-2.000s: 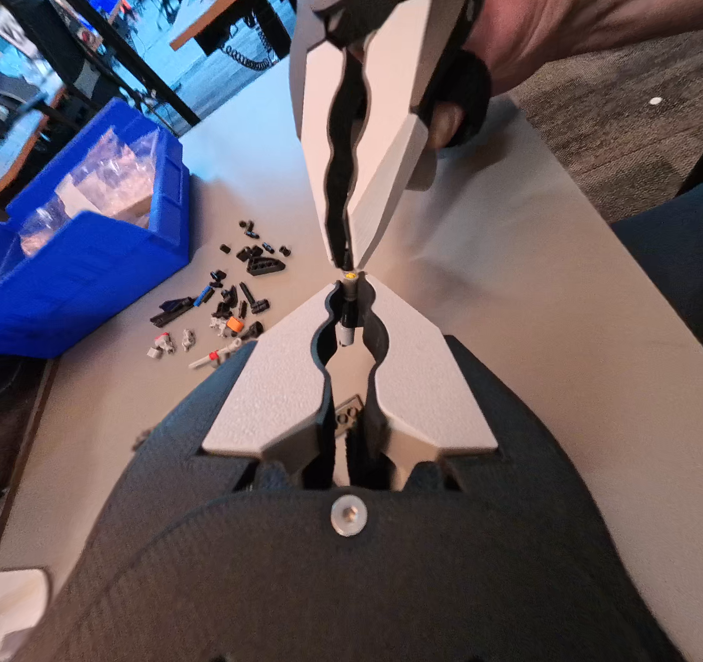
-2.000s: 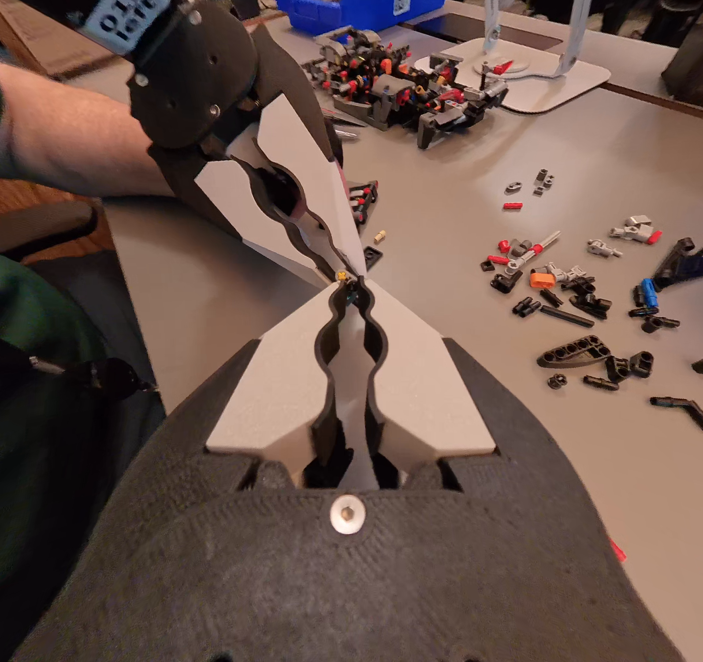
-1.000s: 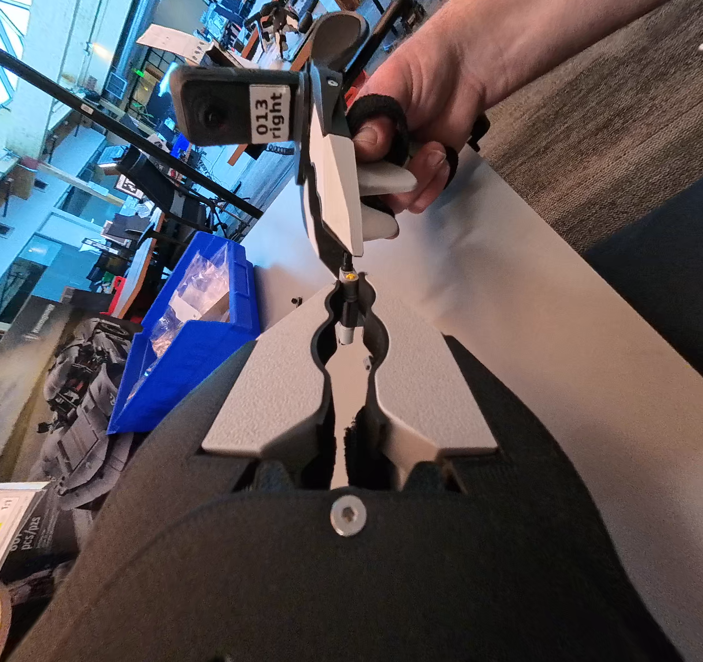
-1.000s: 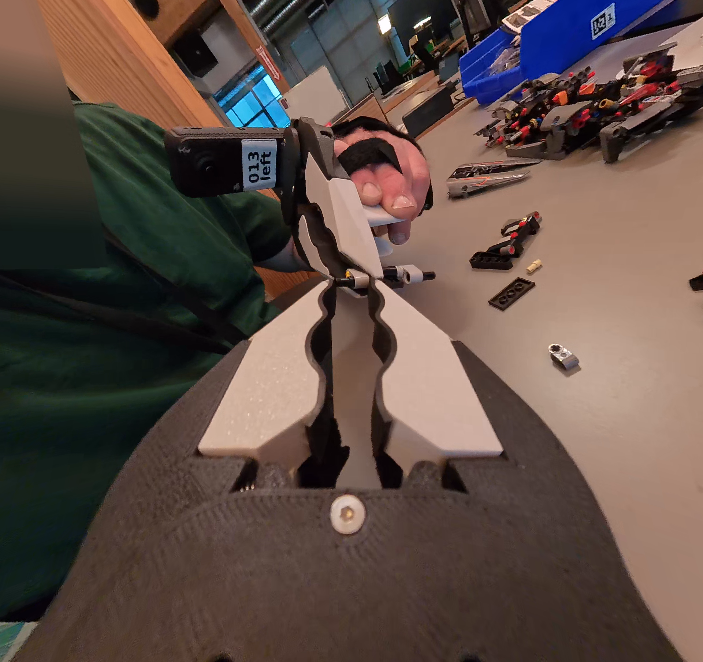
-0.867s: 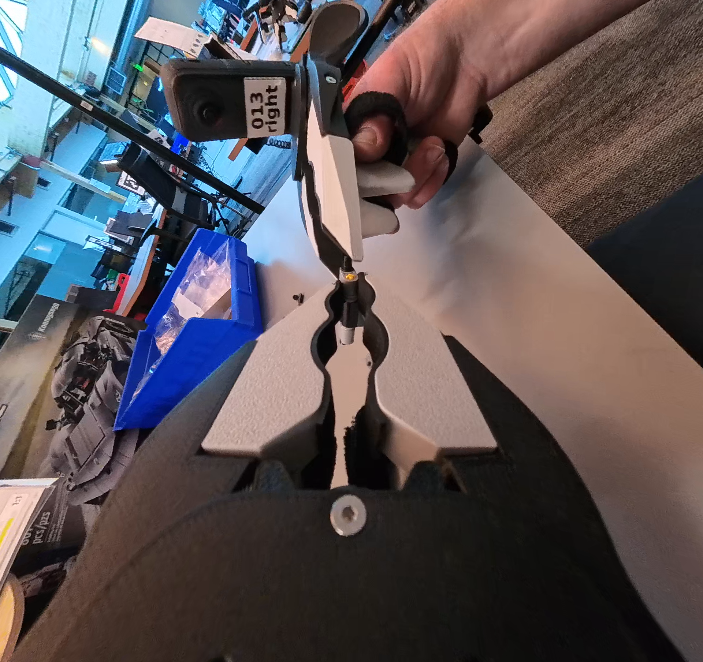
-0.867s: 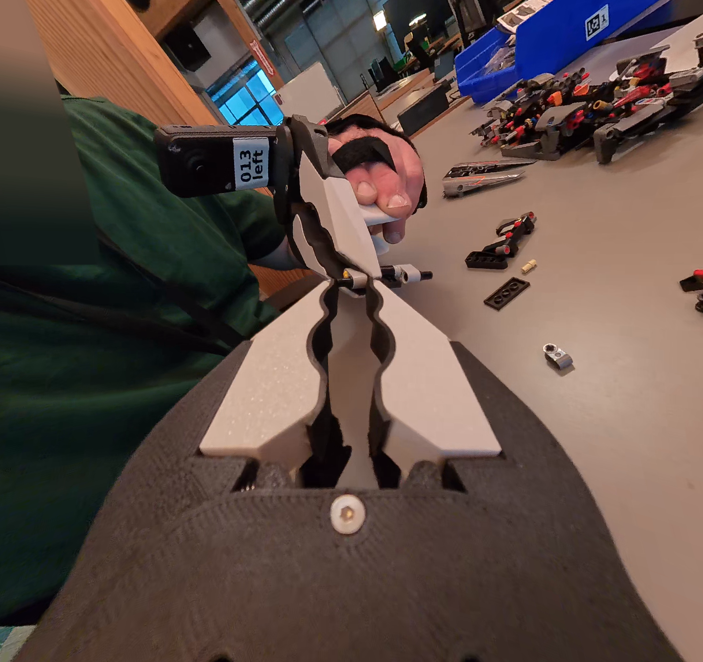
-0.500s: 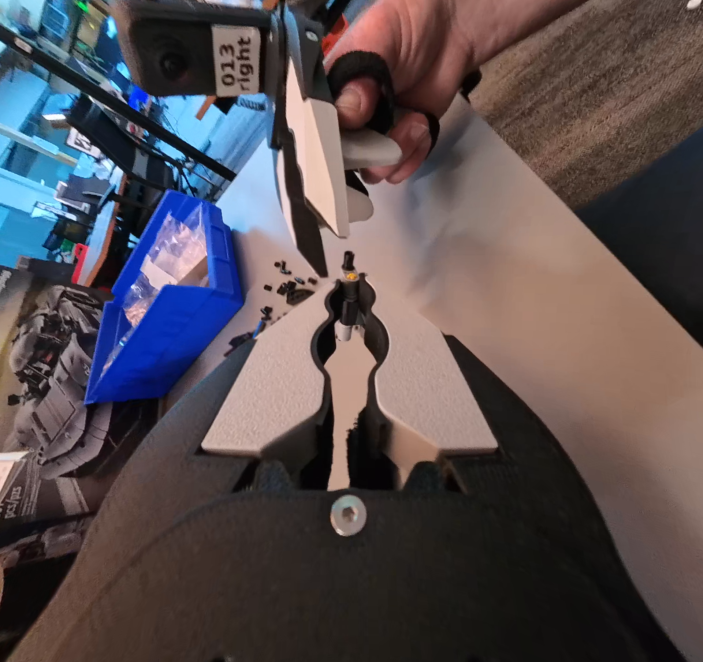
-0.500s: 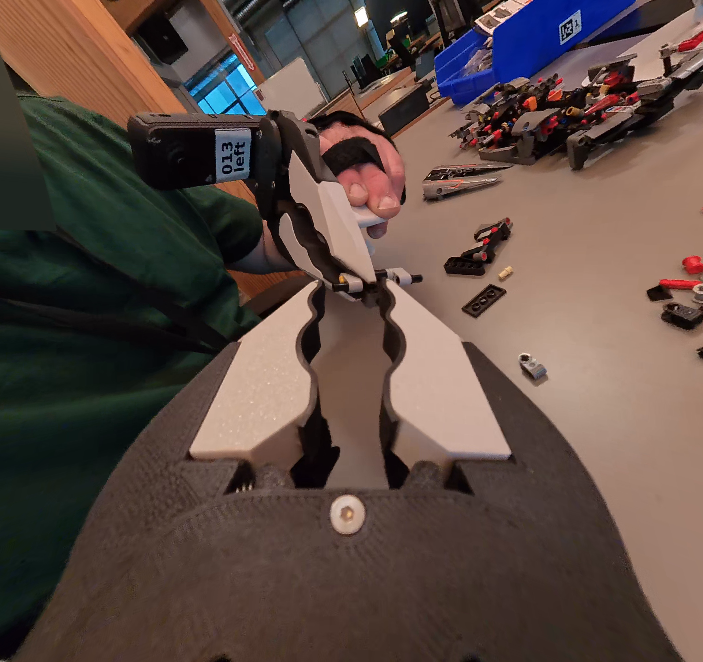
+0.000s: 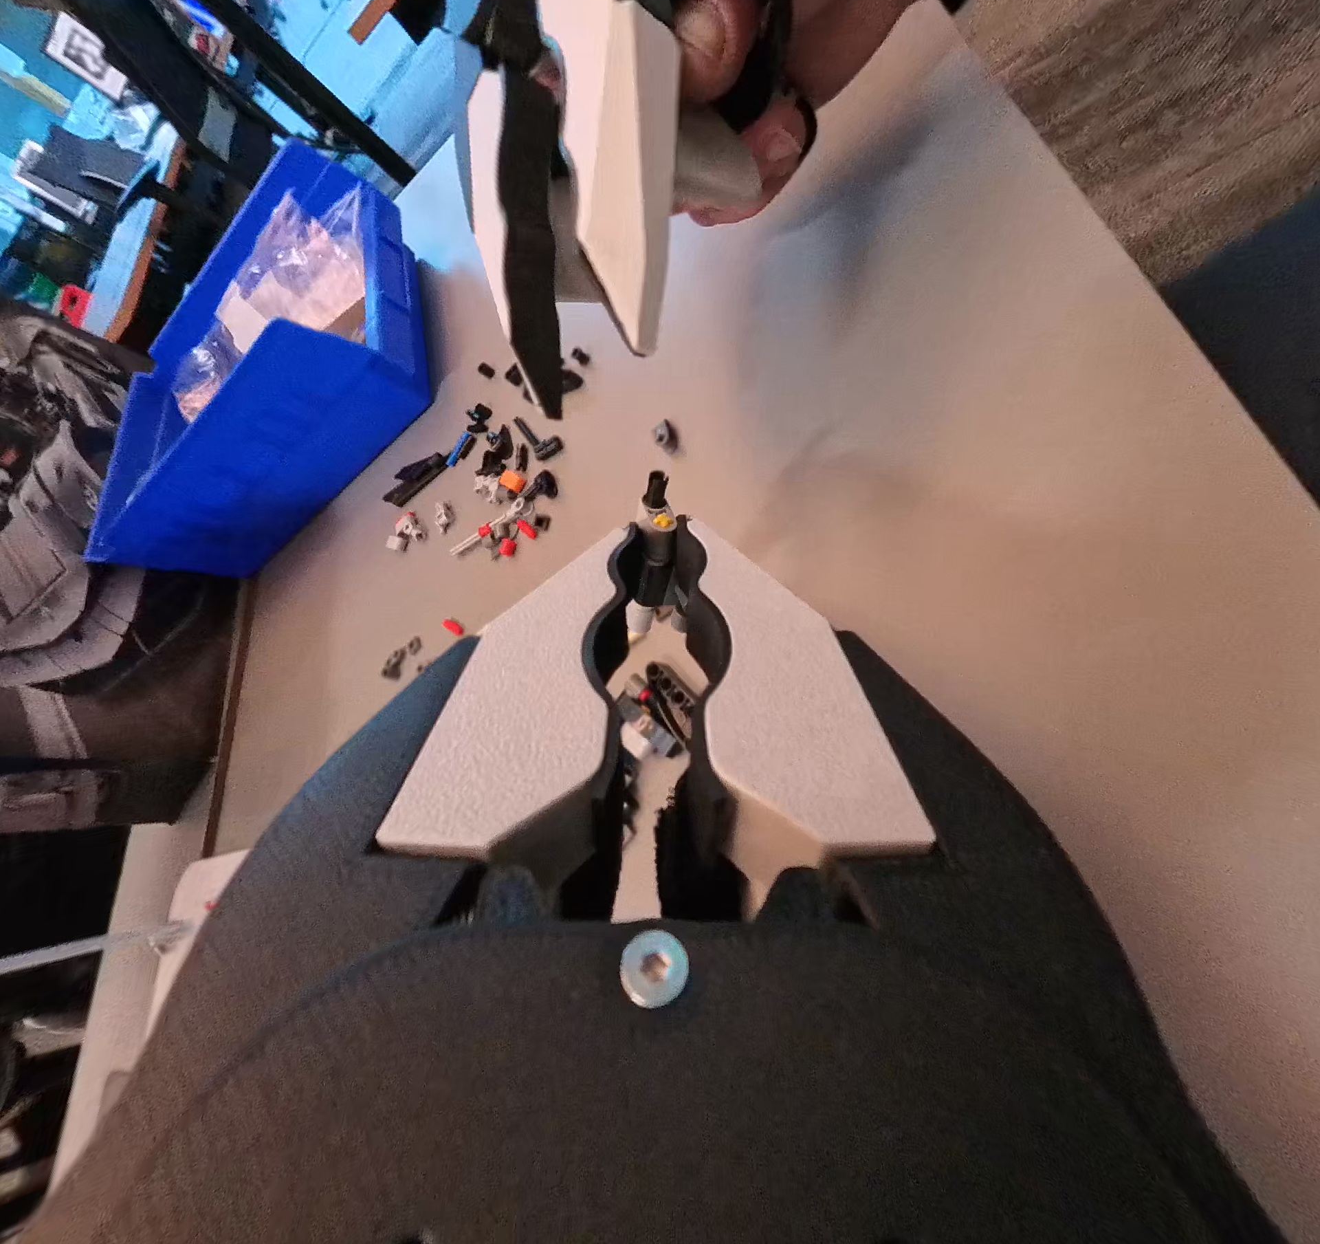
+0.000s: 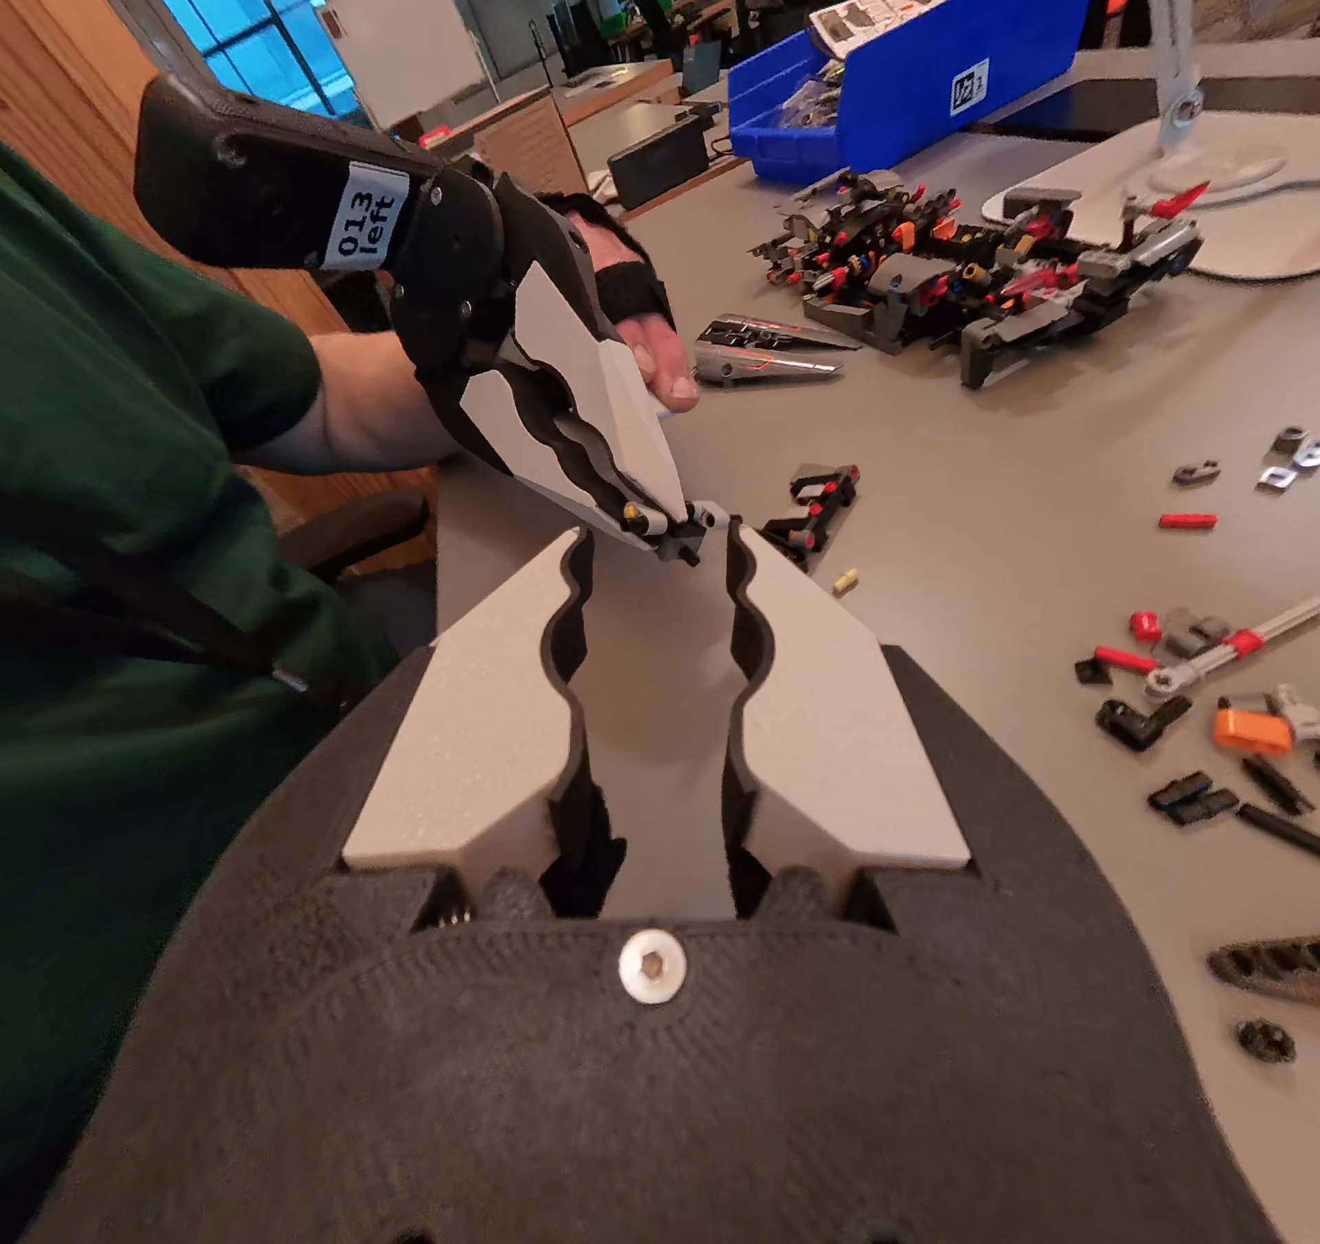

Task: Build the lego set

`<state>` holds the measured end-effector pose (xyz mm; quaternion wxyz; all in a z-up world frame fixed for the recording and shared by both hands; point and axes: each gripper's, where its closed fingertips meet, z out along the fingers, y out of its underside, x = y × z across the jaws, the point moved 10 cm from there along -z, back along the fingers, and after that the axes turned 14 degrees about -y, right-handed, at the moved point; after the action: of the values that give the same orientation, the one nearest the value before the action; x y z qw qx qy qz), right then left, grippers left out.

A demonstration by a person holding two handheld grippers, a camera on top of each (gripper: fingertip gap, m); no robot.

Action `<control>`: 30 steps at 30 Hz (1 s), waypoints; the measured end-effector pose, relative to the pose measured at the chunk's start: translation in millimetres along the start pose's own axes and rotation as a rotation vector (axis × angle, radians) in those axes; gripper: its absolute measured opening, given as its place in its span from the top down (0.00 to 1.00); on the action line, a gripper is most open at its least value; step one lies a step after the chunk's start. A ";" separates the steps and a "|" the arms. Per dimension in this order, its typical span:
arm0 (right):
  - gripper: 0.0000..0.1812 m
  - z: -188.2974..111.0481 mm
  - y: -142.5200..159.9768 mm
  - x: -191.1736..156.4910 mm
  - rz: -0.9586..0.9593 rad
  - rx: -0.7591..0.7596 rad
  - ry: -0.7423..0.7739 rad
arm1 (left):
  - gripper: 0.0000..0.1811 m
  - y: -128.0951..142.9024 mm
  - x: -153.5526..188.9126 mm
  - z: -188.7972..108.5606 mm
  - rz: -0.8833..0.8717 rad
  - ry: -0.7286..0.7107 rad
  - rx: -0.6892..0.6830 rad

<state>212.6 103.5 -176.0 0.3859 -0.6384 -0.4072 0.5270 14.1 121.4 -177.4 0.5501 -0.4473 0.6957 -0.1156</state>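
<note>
My left gripper (image 9: 657, 531) is shut on a small lego sub-assembly (image 9: 658, 556) of black and grey pins with a yellow axle end; a black pin sticks out past the fingertips. My right gripper (image 10: 657, 538) is open and empty, its fingertips just short of that sub-assembly (image 10: 675, 531), not touching it. In the left wrist view the right gripper (image 9: 596, 381) hangs open above the table, apart from the piece. In the right wrist view the left gripper (image 10: 653, 520) comes in from the left. A partly built lego vehicle (image 10: 964, 274) stands at the back.
Loose lego pieces (image 9: 500, 481) lie on the grey table (image 9: 928, 495) beside a blue bin (image 9: 264, 409). In the right wrist view, loose pieces (image 10: 1214, 695) lie at right, a silver wedge panel (image 10: 764, 352) and a black-and-red sub-assembly (image 10: 814, 502) ahead, another blue bin (image 10: 914, 74) behind. Across from one pair of fingers to the other is roughly 4 centimeters. Both grippers' tips are roughly 25 centimeters from the partly built lego vehicle (image 10: 964, 274).
My right gripper opened, let go of the pin end of the sub-assembly and drew back. My left gripper kept its hold. Both views tilted down toward the table.
</note>
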 end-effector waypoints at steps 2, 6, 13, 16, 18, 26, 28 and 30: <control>0.80 8.8 -2.3 1.1 -0.026 -0.018 0.016 | 0.96 4.9 -5.1 -4.7 -0.045 -0.030 0.032; 0.79 24.1 -6.6 4.5 -0.013 -0.017 -0.002 | 0.96 7.8 -12.4 -9.9 -0.027 -0.133 0.070; 0.73 36.4 -16.9 16.0 0.018 0.070 -0.034 | 0.96 2.6 -19.8 -8.6 -0.094 -0.146 0.141; 0.73 43.7 -19.5 17.9 0.004 0.054 -0.026 | 0.96 5.6 -24.9 -13.7 -0.152 -0.167 0.171; 0.73 47.6 -20.8 18.7 0.007 0.060 -0.032 | 0.96 9.1 -29.4 -17.9 -0.221 -0.162 0.201; 0.70 55.6 -24.9 19.6 0.044 0.135 -0.051 | 0.96 6.1 -35.0 -33.7 -0.137 -0.339 0.235; 0.68 53.9 -27.5 18.9 0.075 0.200 -0.080 | 0.96 0.6 -31.1 -37.3 -0.086 -0.346 0.263; 0.70 52.4 -29.2 17.7 0.100 0.259 -0.133 | 0.96 -4.5 -28.9 -39.8 -0.064 -0.356 0.278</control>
<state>159.5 134.0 -163.2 0.4104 -0.5666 -0.3281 0.6347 -18.4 127.3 -140.7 0.7168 -0.4022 0.5503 -0.1469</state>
